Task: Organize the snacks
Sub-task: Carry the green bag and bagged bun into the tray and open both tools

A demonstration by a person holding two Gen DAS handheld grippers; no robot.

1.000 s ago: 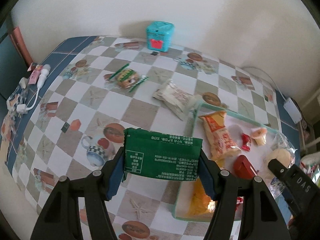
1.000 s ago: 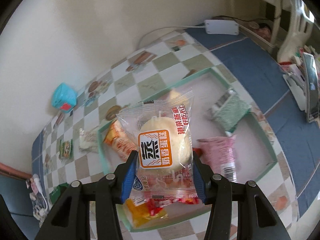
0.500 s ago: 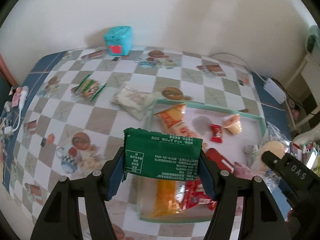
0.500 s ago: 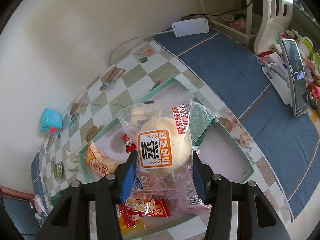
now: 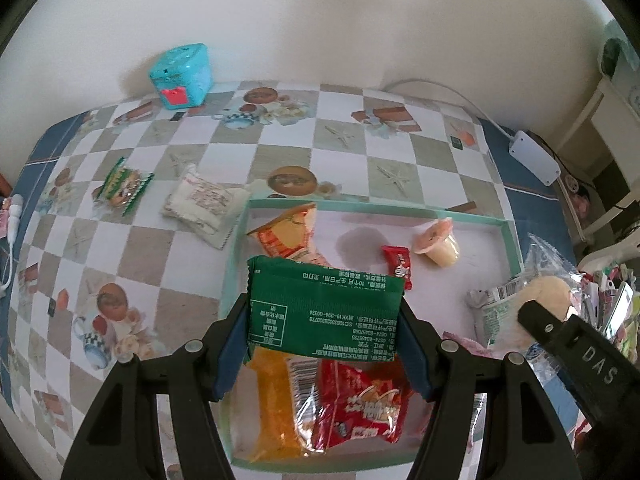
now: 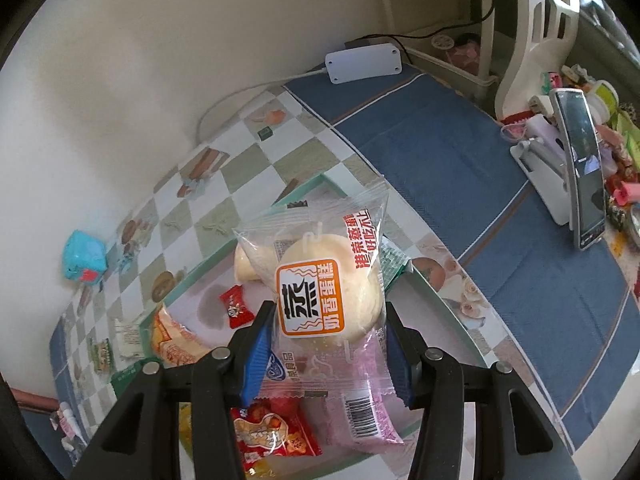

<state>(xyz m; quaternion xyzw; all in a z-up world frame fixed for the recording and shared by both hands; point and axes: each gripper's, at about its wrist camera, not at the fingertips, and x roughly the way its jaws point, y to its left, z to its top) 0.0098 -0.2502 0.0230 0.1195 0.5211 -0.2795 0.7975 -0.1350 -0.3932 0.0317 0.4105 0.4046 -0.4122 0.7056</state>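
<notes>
- While the left gripper (image 5: pixel 324 312) hangs over the near left part of the tray (image 5: pixel 505 227), its blue pads clamp a green snack packet (image 5: pixel 325 309) by both side edges, printed back facing the camera.
- Beneath that packet lie an orange packet (image 5: pixel 276 400) and a red packet (image 5: pixel 360 404), both inside the tray.
- Further in, the tray holds an orange-and-yellow bag (image 5: pixel 289 233), a small red candy (image 5: pixel 397 261) and a jelly cup (image 5: pixel 437 243) tipped on its side.
- On the checked tablecloth (image 5: pixel 152 256), left of the tray, a white packet (image 5: pixel 202 211) and a green-edged biscuit packet (image 5: pixel 123 185) lie outside it; the white one sits just beside the tray wall.
- Over the tray's right part, the right gripper (image 6: pixel 326 340) pinches a clear-wrapped steamed cake (image 6: pixel 320 296) between its pads, label upright.
- Under the cake lies a pink packet (image 6: pixel 360 408); a pale green packet (image 6: pixel 394 264) peeks out behind it.
- A teal box (image 5: pixel 182 76) stands by the wall.
</notes>
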